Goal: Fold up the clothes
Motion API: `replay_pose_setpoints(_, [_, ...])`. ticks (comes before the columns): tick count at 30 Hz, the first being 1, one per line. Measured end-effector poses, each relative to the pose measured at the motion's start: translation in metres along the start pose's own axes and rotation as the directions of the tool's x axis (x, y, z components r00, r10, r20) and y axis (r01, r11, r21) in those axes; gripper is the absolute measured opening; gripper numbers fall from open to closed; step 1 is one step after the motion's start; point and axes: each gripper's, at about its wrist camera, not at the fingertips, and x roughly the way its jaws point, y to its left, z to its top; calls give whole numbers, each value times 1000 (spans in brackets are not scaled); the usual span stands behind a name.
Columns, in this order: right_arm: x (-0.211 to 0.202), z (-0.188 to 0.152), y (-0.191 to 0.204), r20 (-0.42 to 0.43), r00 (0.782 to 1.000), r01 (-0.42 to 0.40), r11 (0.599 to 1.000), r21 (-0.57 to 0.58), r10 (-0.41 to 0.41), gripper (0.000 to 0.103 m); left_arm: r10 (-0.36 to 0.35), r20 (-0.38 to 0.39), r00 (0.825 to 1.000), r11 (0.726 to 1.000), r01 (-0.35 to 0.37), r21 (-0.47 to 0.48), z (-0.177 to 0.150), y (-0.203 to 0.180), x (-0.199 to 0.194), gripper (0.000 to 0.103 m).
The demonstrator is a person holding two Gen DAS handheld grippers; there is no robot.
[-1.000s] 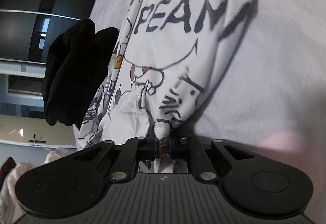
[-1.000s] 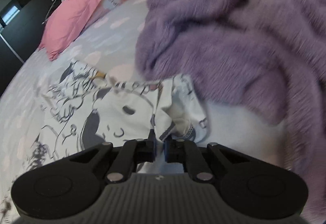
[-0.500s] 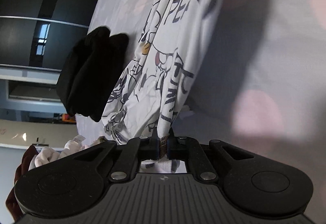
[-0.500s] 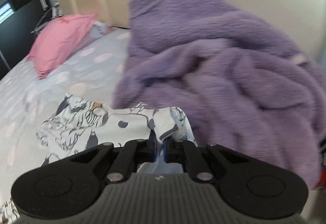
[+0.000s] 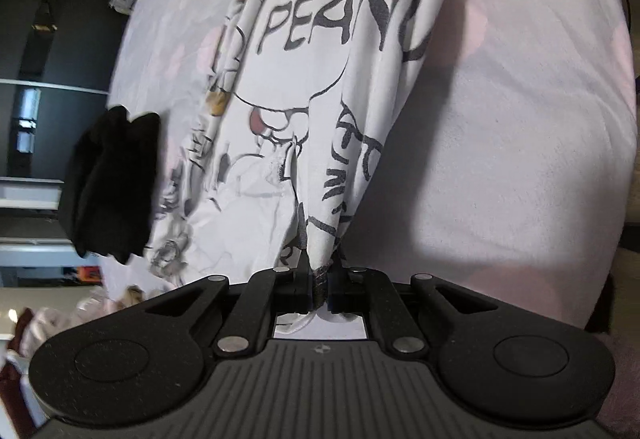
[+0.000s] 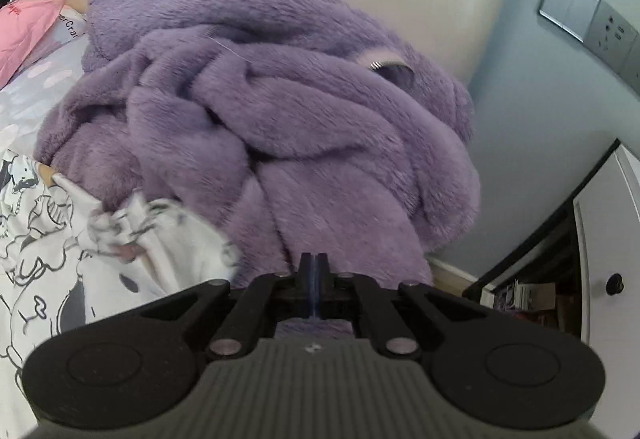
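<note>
The shirt [image 5: 320, 87] lies on the bed [image 5: 500, 143], right of folded clothes [image 5: 112, 183].

Printed garment [image 5: 320, 99] lettering cut off (top edge too).

A white printed garment [image 5: 320, 99] is stretching from the bottom centre of the left wrist view up to the top edge, bearing black cartoon line drawings and the letters "PEAN", with tan and pink touches. Its lower end is gathering into narrow folds. In the right wrist view it [image 6: 60, 259] is lying rumpled at lower left
</note>
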Motion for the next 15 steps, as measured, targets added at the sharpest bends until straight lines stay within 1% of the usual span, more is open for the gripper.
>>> replay_pose_setpoints(2, [-7,-2,-7,2,999,-44,999,8,44,5,-25,-7,1000,1000,25,-13,-1,4,2,10])
replay_pose_setpoints(4, [-17,-2,-6,16,996,-84,996,-1,84,6,-61,-8,998,997,60,-45,-3,11,1,12])
replay_pose_setpoints(7, [-37,-4,10,32,981,-189,982,-13,189,7,-118,0,993,987,118,-113,-6,25,-4,16])
replay_pose_setpoints(9, [-53,-7,31,27,961,-275,960,-46,277,7,-164,25,986,969,166,-184,-8,36,-14,20])
replay_pose_setpoints(11, [-70,-13,59,19,936,-347,932,-104,351,7,-207,69,976,945,217,-246,-10,46,-26,21])
replay_pose_setpoints(13, [-88,-23,92,3,905,-419,891,-172,426,7,-223,116,968,922,248,-298,-9,57,-36,21])
replay_pose_setpoints(15, [-105,-34,125,-20,870,-484,843,-236,494,9,-233,162,959,897,276,-345,-6,68,-43,21])
